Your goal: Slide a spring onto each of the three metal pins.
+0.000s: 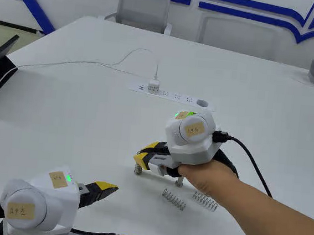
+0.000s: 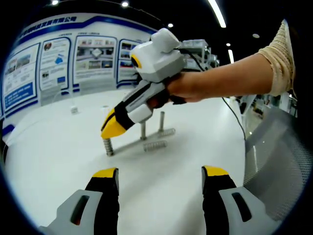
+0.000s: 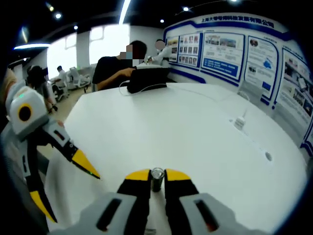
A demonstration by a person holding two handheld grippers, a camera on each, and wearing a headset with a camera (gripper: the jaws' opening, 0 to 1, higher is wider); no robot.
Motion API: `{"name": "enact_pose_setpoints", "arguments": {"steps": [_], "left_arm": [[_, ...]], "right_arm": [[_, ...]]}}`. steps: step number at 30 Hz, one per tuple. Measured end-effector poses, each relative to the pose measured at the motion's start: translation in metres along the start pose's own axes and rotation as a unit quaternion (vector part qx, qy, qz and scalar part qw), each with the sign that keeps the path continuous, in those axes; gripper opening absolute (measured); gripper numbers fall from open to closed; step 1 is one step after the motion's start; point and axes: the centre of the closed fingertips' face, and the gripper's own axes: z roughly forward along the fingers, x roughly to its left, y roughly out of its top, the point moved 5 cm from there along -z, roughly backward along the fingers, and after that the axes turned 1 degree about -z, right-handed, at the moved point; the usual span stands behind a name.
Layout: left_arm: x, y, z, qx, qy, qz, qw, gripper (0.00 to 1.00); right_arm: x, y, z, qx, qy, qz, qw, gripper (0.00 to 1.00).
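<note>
Across the broad white tabletop [image 1: 63, 114] the work sits near the person's edge, with the white power strip [image 1: 173, 95] well apart behind it. The right gripper [image 1: 140, 160], white-bodied with black jaws and yellow tips, is held low and tilted down by the person's hand [image 1: 209, 178], so its jaws meet the row of pins from above; that suits pressing a coil down a shaft, I judge. Its jaws stand almost closed, and in the right gripper view the coil-wrapped pin [image 3: 157, 179] stands in the narrow gap, touching both tips as far as I can tell. Whether they pinch the coil or the shaft inside it, I cannot tell. The left gripper [image 1: 120, 214], of the same make, hangs nearer the person with its jaws wide apart and nothing between them, probably held clear for when another spring is wanted.

Beyond the coil-wrapped pin, in the left gripper view, stand 2 upright steel pins without springs: the middle bare pin [image 2: 143, 130] and the far bare pin [image 2: 161, 121]. 2 loose steel coil springs lie flat on the table, the nearer loose spring [image 2: 155, 145] just beside the middle bare pin and the farther loose spring [image 2: 166, 132] just beside the foot of the far bare pin, both well apart from either gripper's tips. Judged from this, 1 of the 3 pins is served or nearly so.
</note>
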Motion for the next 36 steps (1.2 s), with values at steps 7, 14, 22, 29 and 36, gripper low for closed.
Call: {"name": "enact_pose_setpoints", "arguments": {"steps": [7,14,22,29,36], "left_arm": [[0.000,-0.001,0.000,0.001,-0.001,0.001,1.0000,0.70],[-0.001,-0.001,0.000,0.002,-0.002,0.003,1.0000,0.70],[-0.002,-0.001,0.001,0.003,-0.003,0.007,1.0000,0.70],[-0.002,-0.001,0.001,0.005,-0.004,0.011,0.9999,0.70],[-0.002,0.000,0.002,0.006,-0.004,0.014,0.9999,0.70]], "right_arm": [[0.000,-0.003,0.002,0.006,0.000,0.007,1.0000,0.12],[0.001,-0.006,0.001,0.010,-0.002,0.006,0.9999,0.14],[0.001,-0.003,-0.011,-0.004,-0.011,0.007,0.9999,0.17],[-0.001,-0.001,-0.026,-0.019,-0.020,0.009,0.9996,0.18],[-0.003,-0.002,-0.046,-0.033,-0.029,0.008,0.9990,0.18]]}}
